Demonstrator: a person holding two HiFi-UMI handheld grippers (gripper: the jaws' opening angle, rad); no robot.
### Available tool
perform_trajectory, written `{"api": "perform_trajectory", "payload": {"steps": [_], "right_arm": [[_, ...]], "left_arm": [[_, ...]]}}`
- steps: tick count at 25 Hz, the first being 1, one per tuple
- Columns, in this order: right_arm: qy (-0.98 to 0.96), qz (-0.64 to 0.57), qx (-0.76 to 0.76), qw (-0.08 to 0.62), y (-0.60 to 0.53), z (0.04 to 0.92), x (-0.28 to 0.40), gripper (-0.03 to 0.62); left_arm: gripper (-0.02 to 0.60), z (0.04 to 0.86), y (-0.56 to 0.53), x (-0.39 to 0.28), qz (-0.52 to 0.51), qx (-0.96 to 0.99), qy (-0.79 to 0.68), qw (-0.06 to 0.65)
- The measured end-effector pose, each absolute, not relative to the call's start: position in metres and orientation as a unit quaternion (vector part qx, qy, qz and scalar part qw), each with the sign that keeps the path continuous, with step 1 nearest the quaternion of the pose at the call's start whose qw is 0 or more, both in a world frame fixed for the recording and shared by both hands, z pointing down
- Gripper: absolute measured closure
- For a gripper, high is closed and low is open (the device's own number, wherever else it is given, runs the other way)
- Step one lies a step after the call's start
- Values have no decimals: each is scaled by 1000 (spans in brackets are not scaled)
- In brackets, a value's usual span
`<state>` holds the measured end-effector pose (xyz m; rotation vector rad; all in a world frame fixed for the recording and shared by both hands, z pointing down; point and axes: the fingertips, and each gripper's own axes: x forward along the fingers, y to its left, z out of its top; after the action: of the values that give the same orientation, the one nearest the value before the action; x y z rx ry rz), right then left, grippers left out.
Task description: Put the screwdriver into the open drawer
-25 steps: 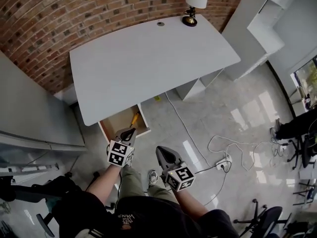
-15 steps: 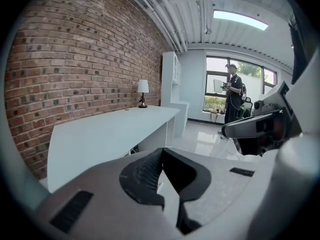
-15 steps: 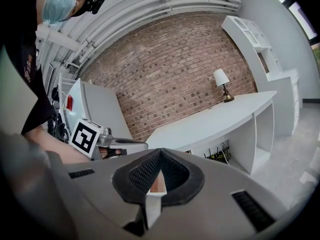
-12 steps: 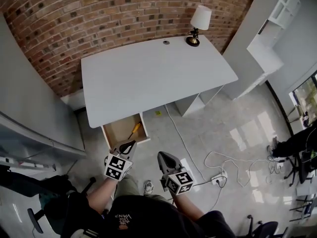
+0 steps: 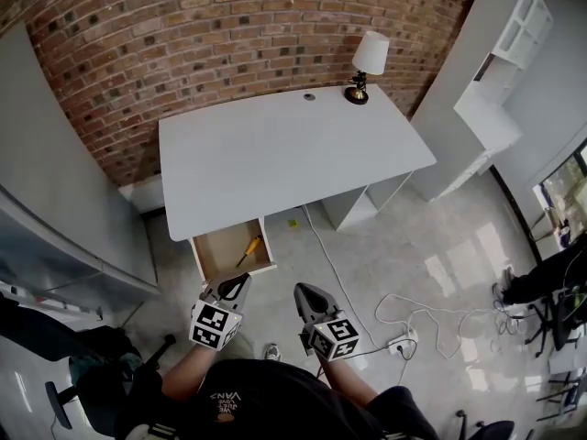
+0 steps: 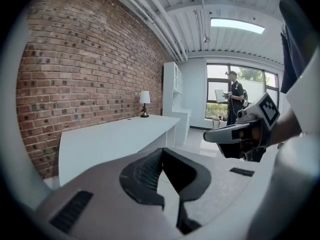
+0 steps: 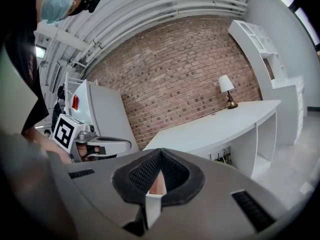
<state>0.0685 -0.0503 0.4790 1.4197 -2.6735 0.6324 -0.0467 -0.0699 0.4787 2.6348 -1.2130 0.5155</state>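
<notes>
While the drawer (image 5: 218,251) is left pulled out under the left end of the bench (image 5: 284,154), the screwdriver (image 5: 249,248) is seen lying inside it, near its right wall, yellow handle and all, so the placing is judged done and nothing more is asked of the tool. Just in front of the drawer, the left hand-held gripper (image 5: 238,281) is held in the air with its jaws pressed together and nothing pinched, which is read as a hand with its job done, not one reaching in. Beside it and apart, the right hand-held gripper (image 5: 304,291) is carried with jaws likewise closed on nothing, and is judged idle, kept clear of the drawer. Farther right, a lamp (image 5: 367,58) is stood at the bench's far corner, out of the way of any work. Now the count is taken: one drawer, one screwdriver, two hand-held grippers, one bench, one lamp.
</notes>
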Motion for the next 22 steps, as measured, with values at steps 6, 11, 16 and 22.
{"api": "perform_trajectory", "payload": {"steps": [6,11,16,22], "right_arm": [[-868,195,456,26,-40,469,72,599],[-873,186,450,29,-31,460,70,599],[-875,179,449,23,-29,451,73,599],[-881,171,441,20,-33,443,67,599]], "left_arm": [[572,456,-52,-50,154,888,-425,87],[572,447,-41,-57,146,884,-436,84],[572,442,-29,-55,142,884,-436,88],[572,441,-23,-57,135,883,-441,92]]}}
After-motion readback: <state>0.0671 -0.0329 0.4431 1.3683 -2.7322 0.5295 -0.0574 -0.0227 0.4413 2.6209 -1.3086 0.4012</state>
